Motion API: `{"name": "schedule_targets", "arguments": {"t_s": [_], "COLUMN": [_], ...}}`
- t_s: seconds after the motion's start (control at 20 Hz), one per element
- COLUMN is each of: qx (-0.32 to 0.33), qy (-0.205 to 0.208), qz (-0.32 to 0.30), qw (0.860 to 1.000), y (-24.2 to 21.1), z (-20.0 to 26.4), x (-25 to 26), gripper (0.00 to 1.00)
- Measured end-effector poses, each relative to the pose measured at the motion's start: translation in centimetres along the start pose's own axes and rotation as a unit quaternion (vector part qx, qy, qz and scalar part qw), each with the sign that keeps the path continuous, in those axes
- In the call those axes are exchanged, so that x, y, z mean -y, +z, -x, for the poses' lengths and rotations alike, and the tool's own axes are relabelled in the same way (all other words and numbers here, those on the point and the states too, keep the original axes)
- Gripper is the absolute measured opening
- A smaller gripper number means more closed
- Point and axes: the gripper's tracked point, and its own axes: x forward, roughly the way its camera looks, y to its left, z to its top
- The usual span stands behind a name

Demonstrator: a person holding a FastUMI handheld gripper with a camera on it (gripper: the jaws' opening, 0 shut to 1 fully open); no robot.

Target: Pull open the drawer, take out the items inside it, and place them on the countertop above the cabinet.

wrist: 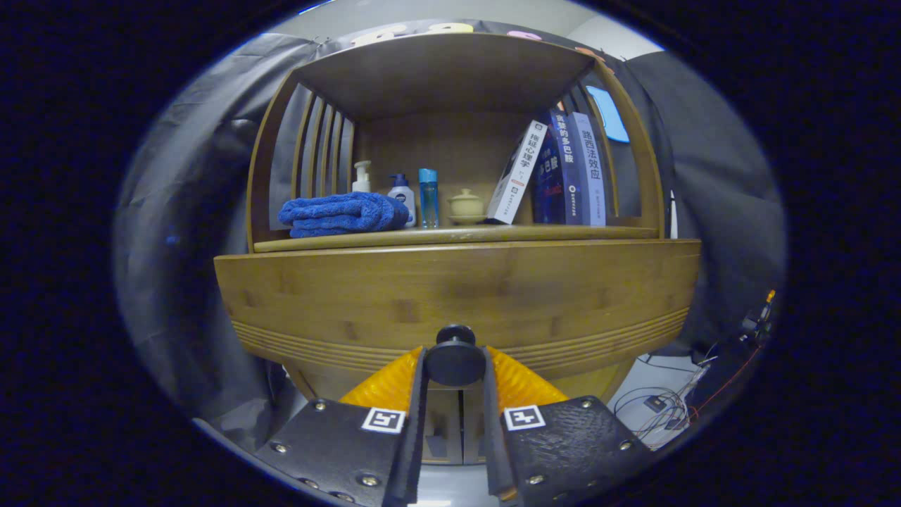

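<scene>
Wooden drawer [457, 296] is sitting closed, right ahead of the tool [455, 362]. Both fingers [415, 394] are squeezing its round knob [455, 359], which is sitting between them. Above the drawer, the tabletop [450, 236] is carrying a blue towel [341, 213], bottles [401, 198], a little pot [465, 205] and leaning books [563, 169] further back.

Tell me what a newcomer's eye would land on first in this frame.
First the round dark drawer knob, gripped between the gripper jaws, on the wide wooden drawer front. Then, on the countertop above it, a folded blue towel at one end and three leaning books at the other, with small bottles between them.
</scene>
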Motion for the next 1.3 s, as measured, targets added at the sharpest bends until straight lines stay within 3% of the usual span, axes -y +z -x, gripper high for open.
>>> {"name": "schedule_targets", "arguments": {"t_s": [0.45, 0.5, 0.55, 0.6, 0.8, 1.0, 1.15, 1.3], "qx": [0.002, 0.005, 0.011, 0.010, 0.036, 0.030, 0.030, 0.014], "qy": [-0.012, -0.036, -0.021, -0.042, -0.020, -0.013, -0.030, -0.039], "qz": [0.013, 0.015, 0.006, 0.018, 0.039, 0.022, 0.037, 0.020], "qw": [1.000, 0.999, 1.000, 0.999, 0.998, 0.999, 0.998, 0.999], "y": [-1.0, -0.5, -1.4, -1.4, -0.3, -0.1, 0.2, -0.7], "z": [5.5, 7.6, 6.4, 7.1, 8.5, 8.1, 6.5, 5.1], "x": [-0.1, 0.7, 0.4, 0.6, -1.0, -1.1, -0.3, -0.1], "gripper": [0.37, 0.37, 0.21, 0.04, 0.04, 0.18, 0.30, 0.56]}}
